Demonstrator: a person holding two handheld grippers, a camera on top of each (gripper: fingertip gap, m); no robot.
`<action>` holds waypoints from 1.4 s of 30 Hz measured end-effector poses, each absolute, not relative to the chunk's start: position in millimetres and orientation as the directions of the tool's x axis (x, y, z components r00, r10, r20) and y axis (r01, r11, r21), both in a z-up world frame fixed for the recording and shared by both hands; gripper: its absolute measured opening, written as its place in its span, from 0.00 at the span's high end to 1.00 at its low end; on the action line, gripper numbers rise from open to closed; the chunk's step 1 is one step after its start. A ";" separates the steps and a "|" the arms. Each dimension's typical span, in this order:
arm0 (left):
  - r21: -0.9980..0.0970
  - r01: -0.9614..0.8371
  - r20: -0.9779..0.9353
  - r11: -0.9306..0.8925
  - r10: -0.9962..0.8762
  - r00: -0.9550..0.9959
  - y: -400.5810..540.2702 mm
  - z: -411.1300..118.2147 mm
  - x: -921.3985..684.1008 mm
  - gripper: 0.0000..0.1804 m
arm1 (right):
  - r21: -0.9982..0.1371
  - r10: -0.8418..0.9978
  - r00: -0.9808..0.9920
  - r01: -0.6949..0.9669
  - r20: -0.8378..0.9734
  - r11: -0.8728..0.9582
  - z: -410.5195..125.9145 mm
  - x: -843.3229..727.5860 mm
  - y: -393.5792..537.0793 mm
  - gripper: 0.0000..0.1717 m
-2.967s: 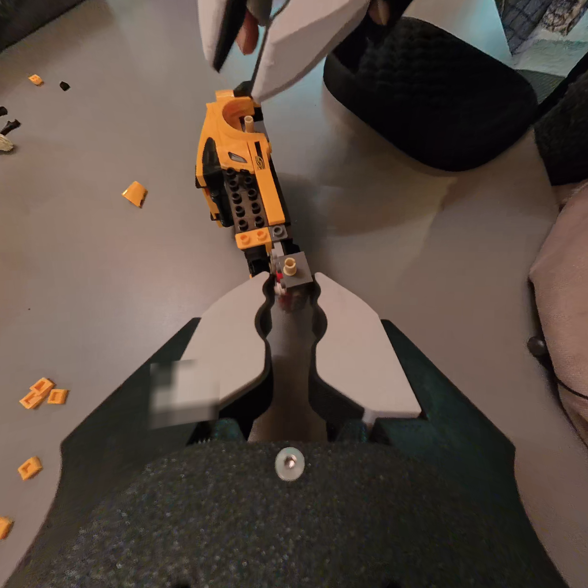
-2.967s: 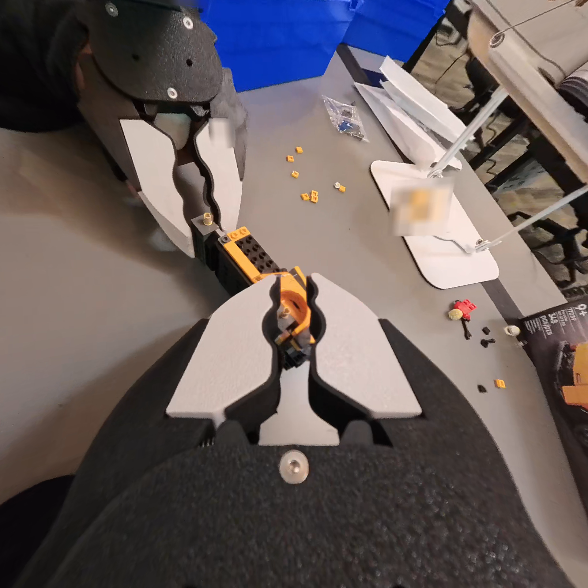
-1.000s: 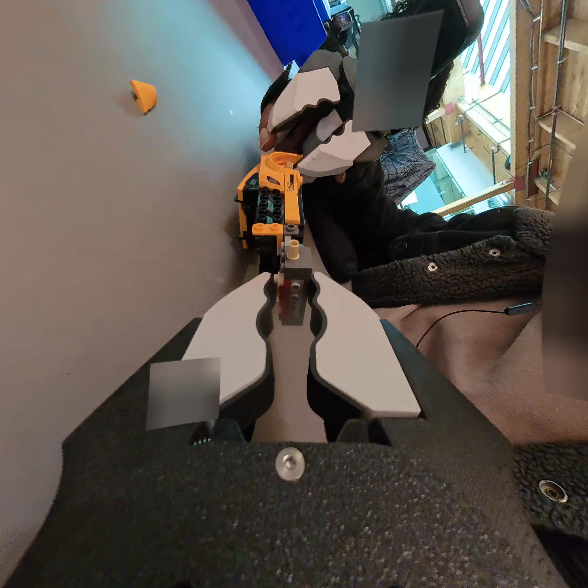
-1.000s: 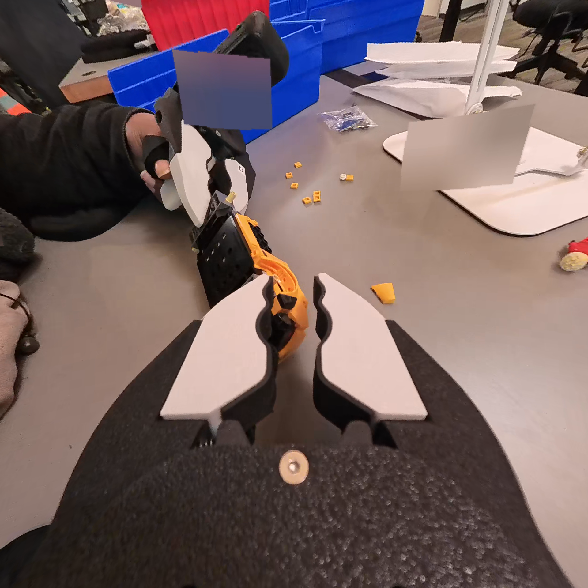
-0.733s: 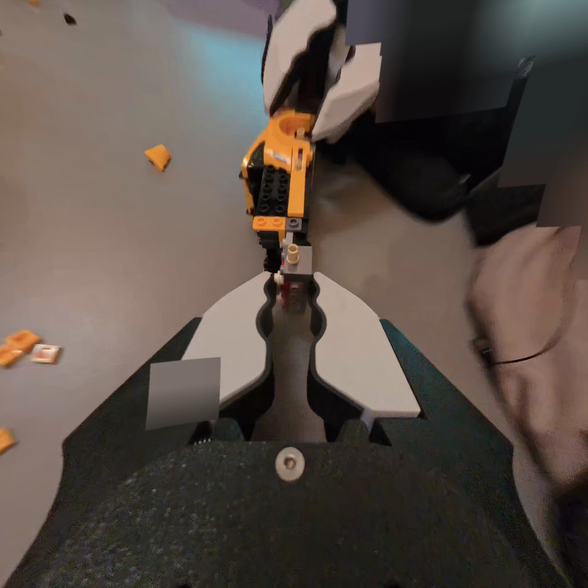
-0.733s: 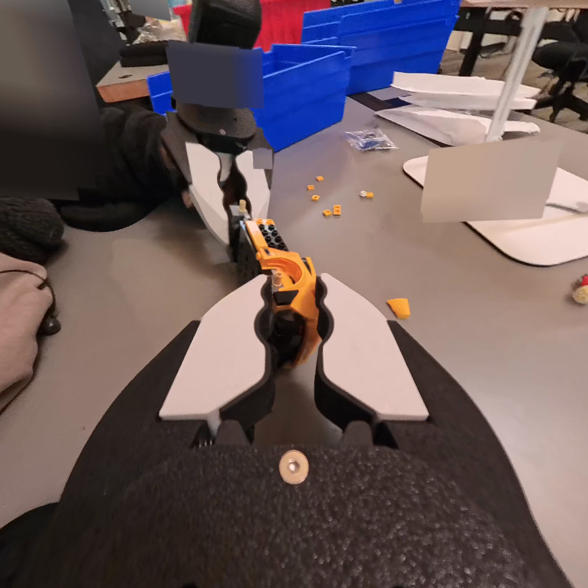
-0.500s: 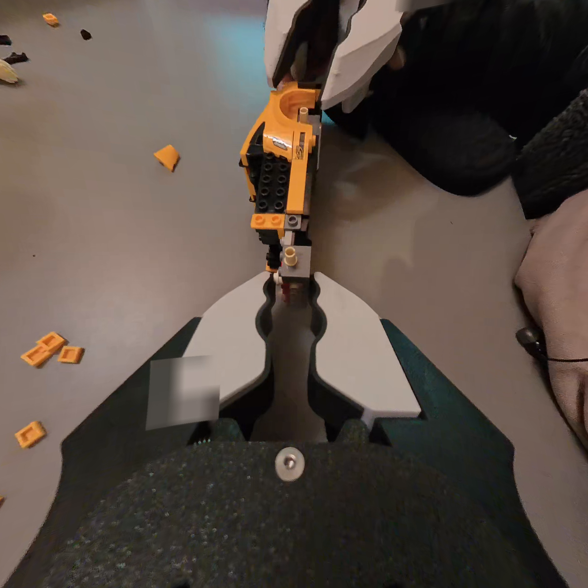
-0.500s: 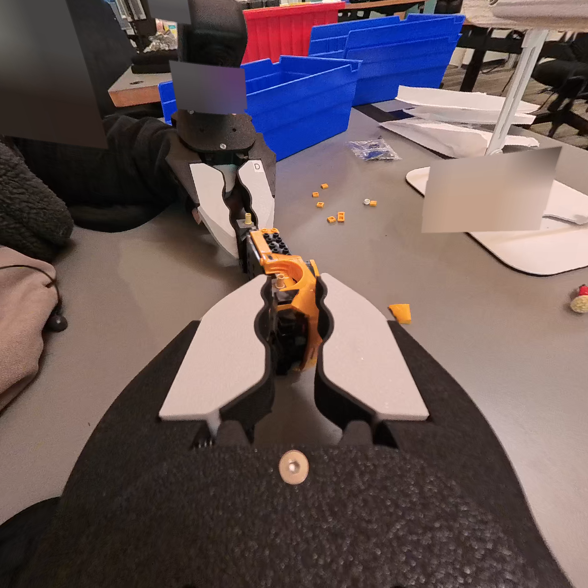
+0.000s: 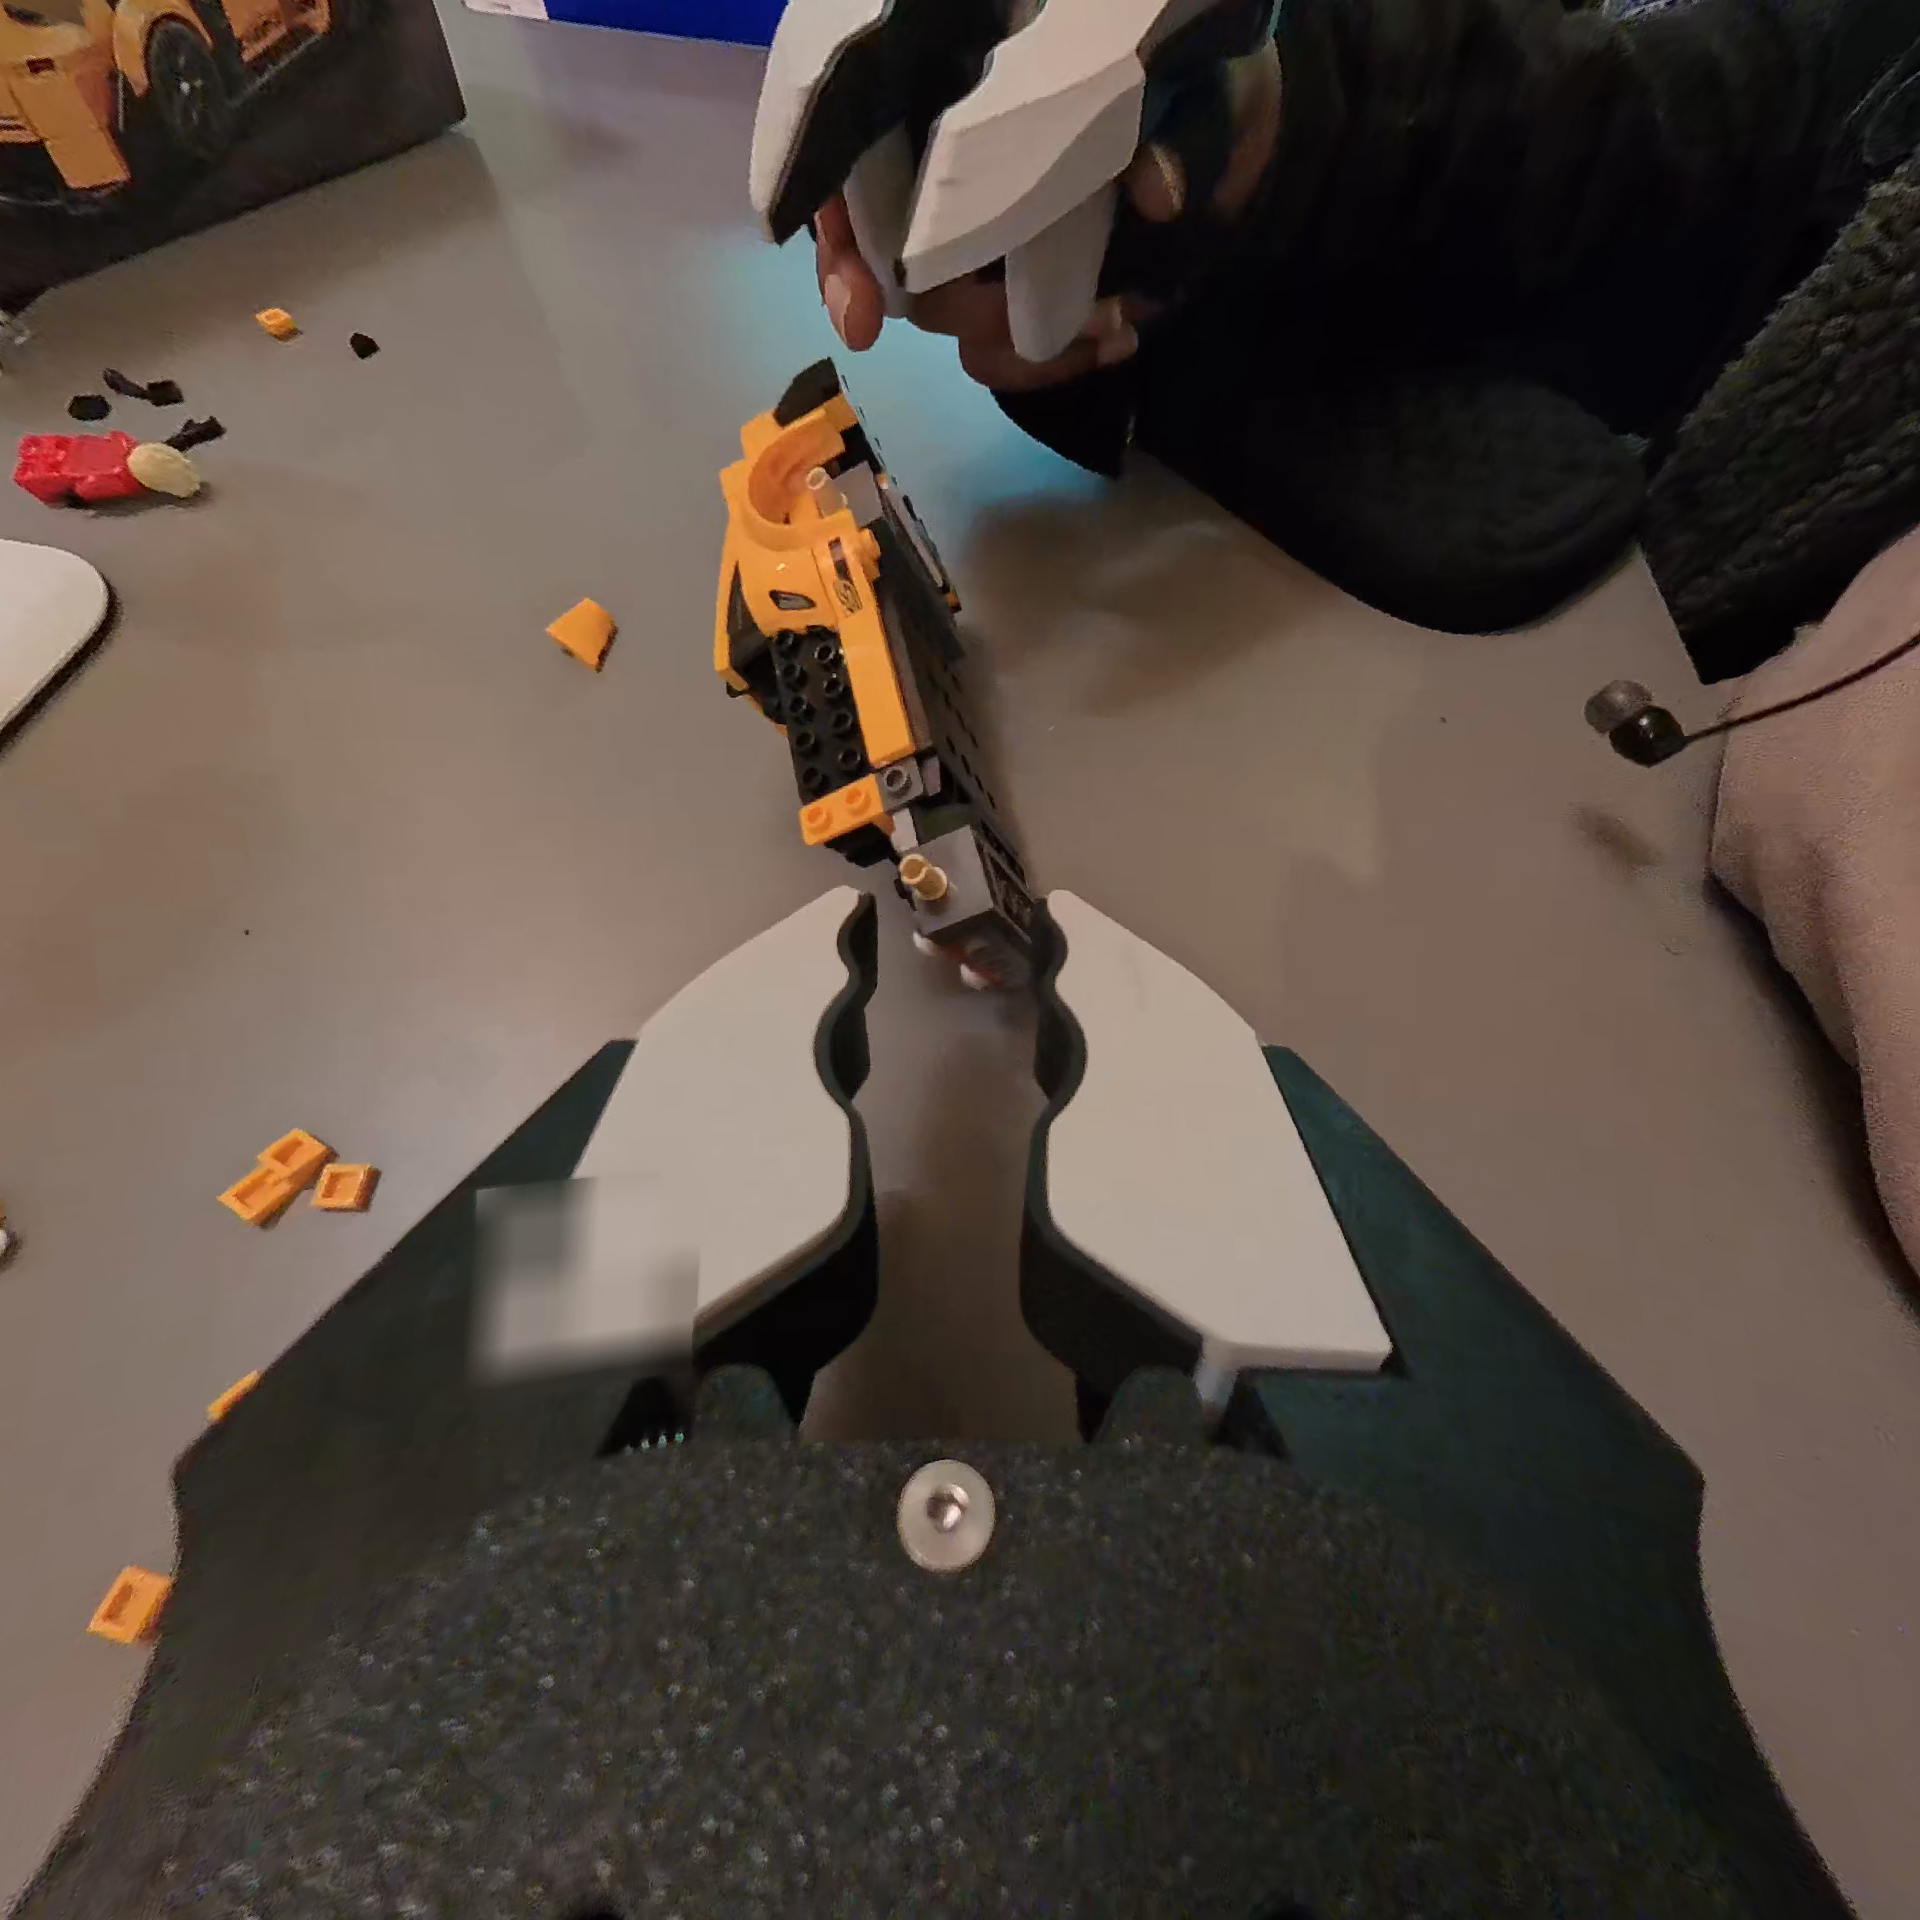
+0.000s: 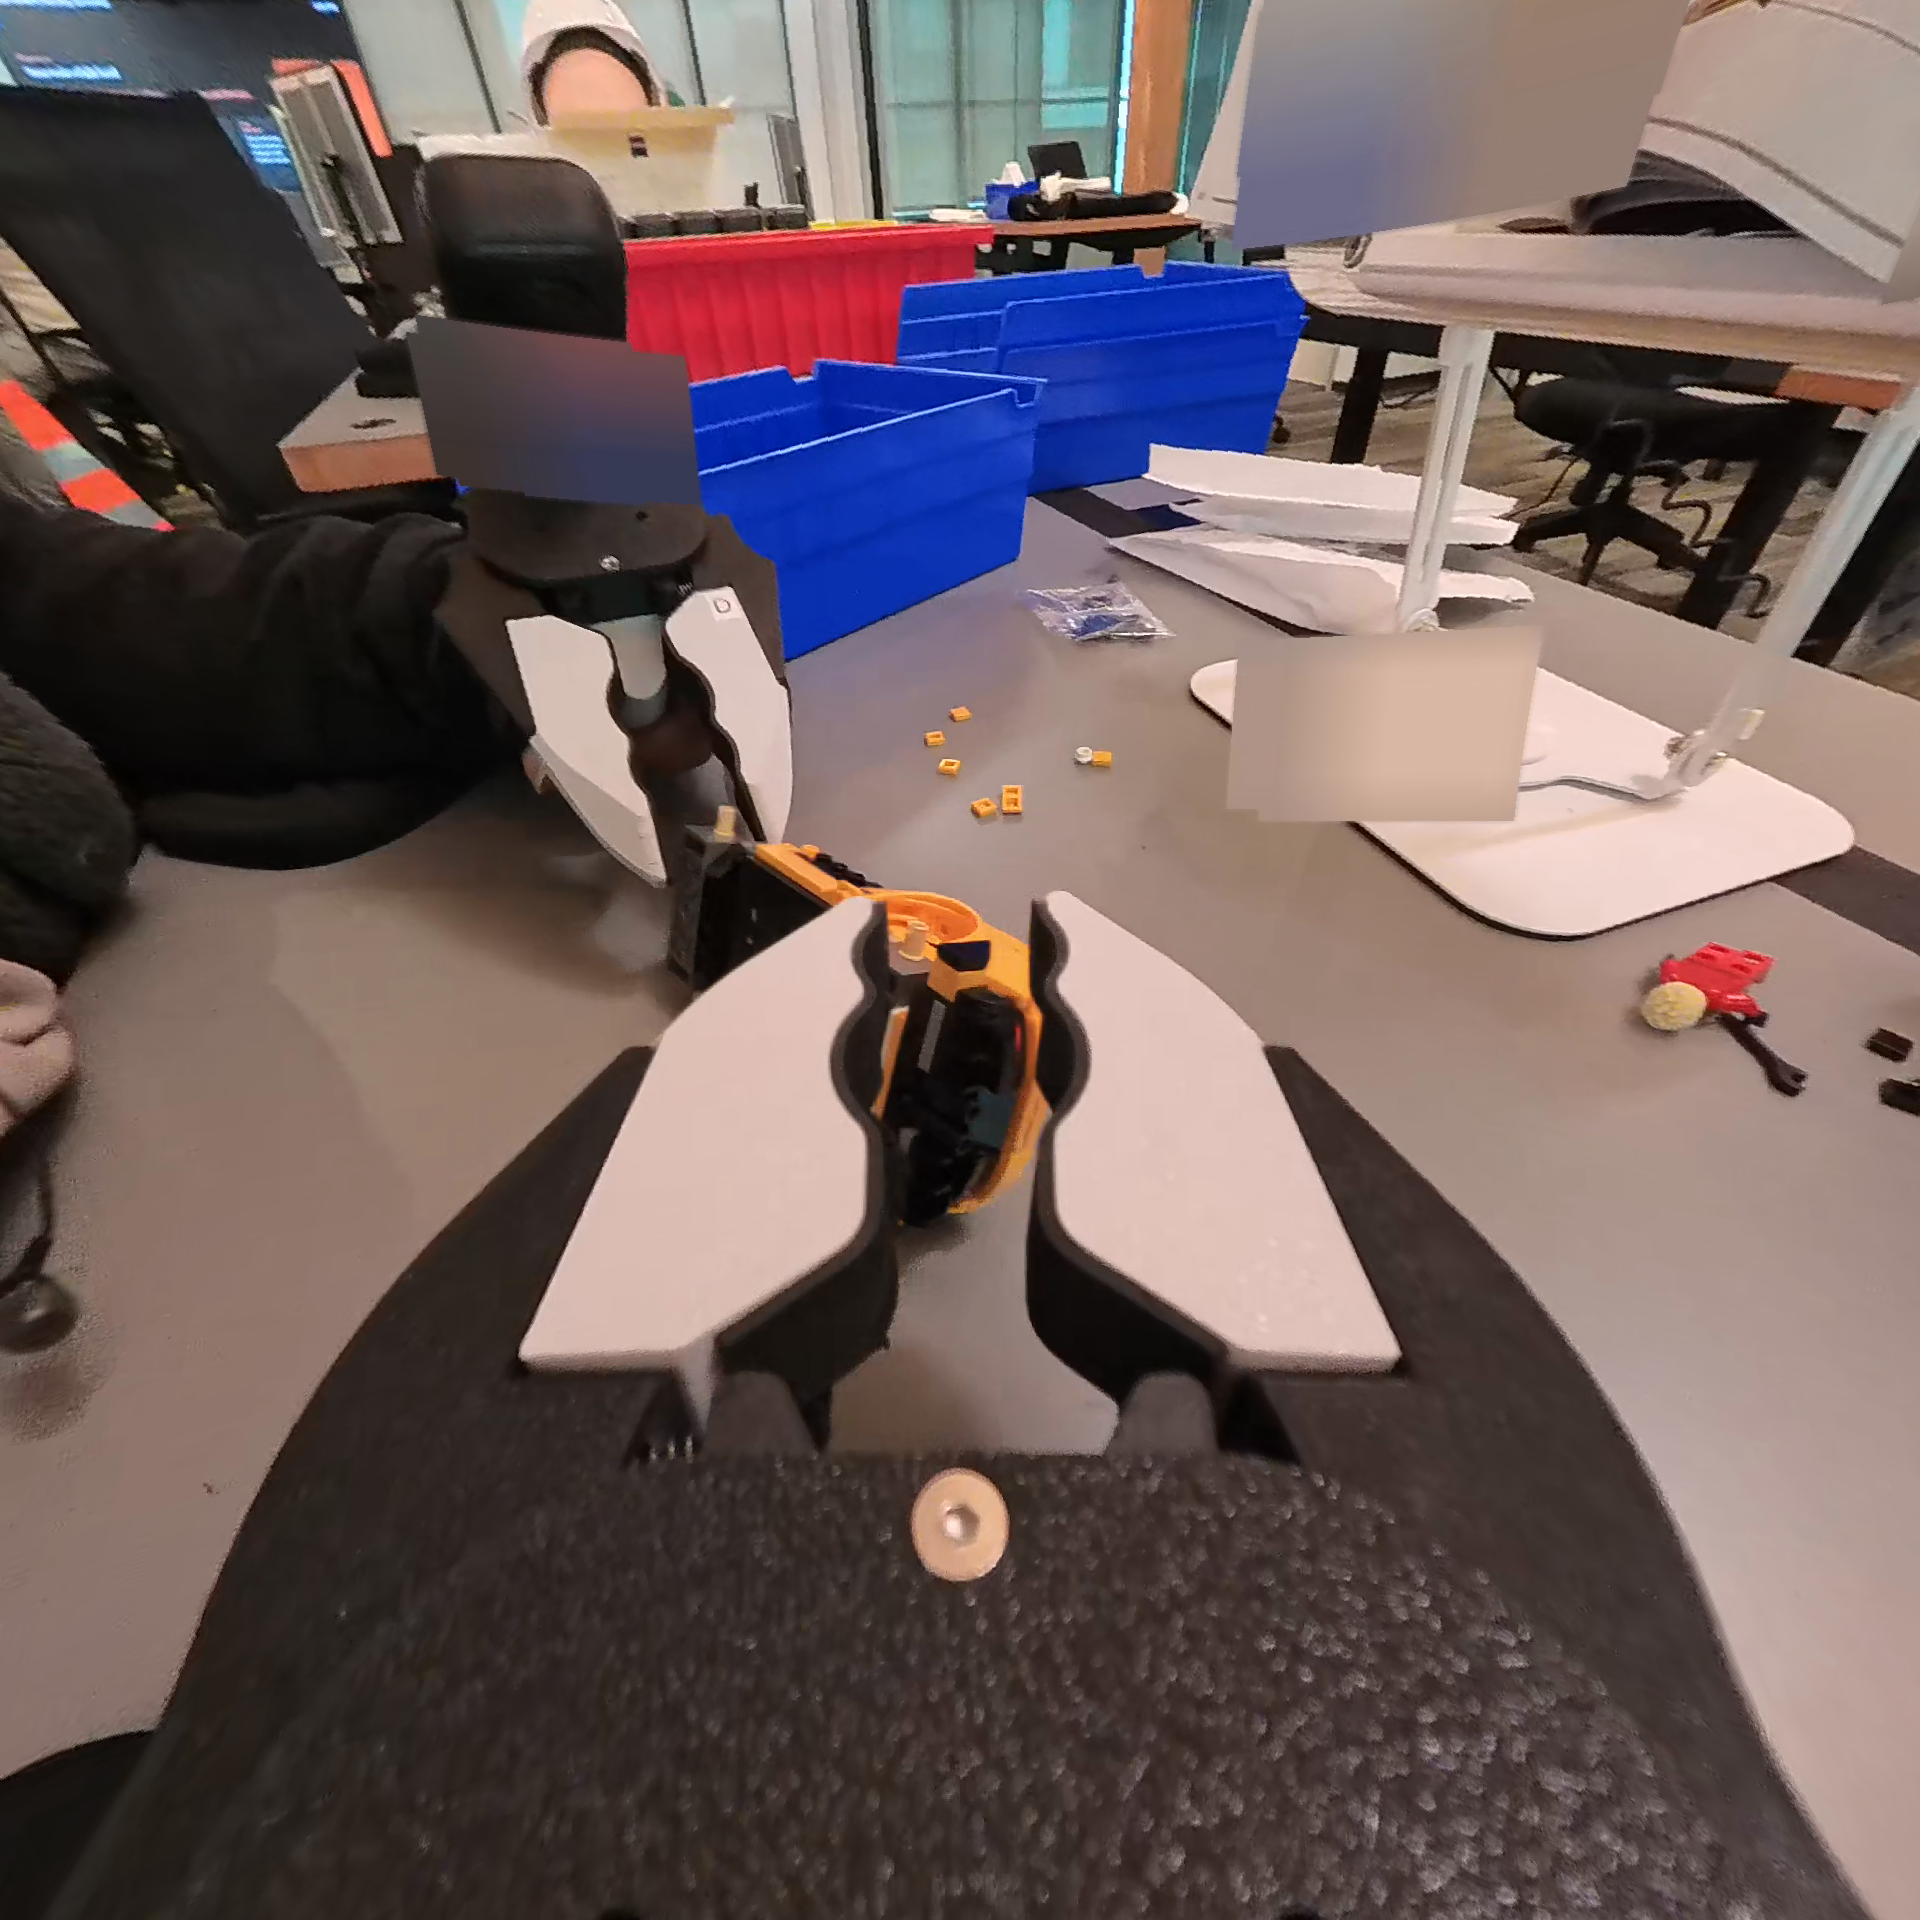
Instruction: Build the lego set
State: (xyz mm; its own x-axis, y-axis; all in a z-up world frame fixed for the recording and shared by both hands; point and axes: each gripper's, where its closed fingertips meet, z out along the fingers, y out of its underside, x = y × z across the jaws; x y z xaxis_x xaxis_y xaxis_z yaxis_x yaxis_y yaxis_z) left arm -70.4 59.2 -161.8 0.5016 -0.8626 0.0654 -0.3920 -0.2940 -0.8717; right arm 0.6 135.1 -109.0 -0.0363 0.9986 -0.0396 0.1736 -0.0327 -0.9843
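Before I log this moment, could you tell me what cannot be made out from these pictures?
- Brick model: right wrist view, its sides are hidden behind the right gripper's fingers.
- Dark box: left wrist view, cut off by the top edge.
- Clear bag: right wrist view, contents too small.
- White base: right wrist view, a blur patch covers part.

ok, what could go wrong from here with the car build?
1. Neither claw clamps the car build. The left claw shows a gap at one pad, and the right claw sits off the orange end. Lying on its side, the build may tip or slide.
2. A tan pin sits by the left claw's tips. Closing there could snag it.
3. An orange wedge nearby could get knocked.
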 end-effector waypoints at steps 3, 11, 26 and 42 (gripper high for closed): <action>-0.876 -0.382 0.078 -0.293 -0.869 0.488 56.4 -159.5 -67.7 0.84 | -0.982 1.000 -0.014 0.186 -0.023 -0.020 -111.0 1.7 138.3 0.85; -0.858 -0.360 0.146 -0.367 -0.845 0.515 58.0 -164.1 -69.3 0.81 | -0.977 1.000 0.002 0.210 -0.020 -0.020 -116.0 2.7 141.2 0.85; -0.770 -0.605 -0.170 -0.203 -0.849 0.501 60.9 -175.6 -60.8 0.89 | -0.976 0.999 0.029 0.213 -0.030 -0.036 -116.3 4.1 147.0 0.78; -0.852 -0.476 -0.041 -0.219 -0.878 0.476 51.8 -161.2 -62.7 0.78 | -0.972 0.999 0.027 0.233 -0.016 -0.022 -119.7 3.9 146.1 0.78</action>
